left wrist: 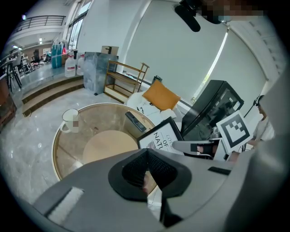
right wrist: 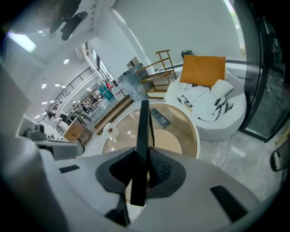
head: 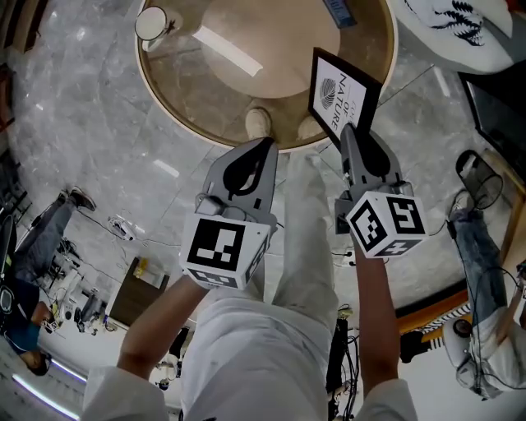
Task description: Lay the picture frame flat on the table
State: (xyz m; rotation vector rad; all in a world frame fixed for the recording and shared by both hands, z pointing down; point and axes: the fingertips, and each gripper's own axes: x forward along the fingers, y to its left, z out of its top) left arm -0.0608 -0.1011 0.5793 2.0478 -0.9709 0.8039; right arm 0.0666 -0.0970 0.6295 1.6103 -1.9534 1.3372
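Picture frame (head: pixel 341 94): the right gripper (head: pixel 352 131) is clenched on its near lower edge, and the right gripper view shows the black frame edge-on (right wrist: pixel 142 131), pinched between the two pads. The frame stands steeply tilted rather than flat, with its printed face turned toward the left of the scene. In the head view it sits over the near right rim of the table (head: pixel 164 90). Whether it touches the glass cannot be told.

The left gripper (head: pixel 261 148) is level with the right one and just to its left. Its pads are pressed together with nothing between them, and its own view looks past them (left wrist: pixel 147 170) to the frame's white print (left wrist: pixel 161 136).

The table is round, with a glass top and a pale wooden disc under the middle. A white mug (head: pixel 152 23) stands at its far left edge. A dark remote control (head: pixel 339 10) lies at the far right, well apart from the frame.
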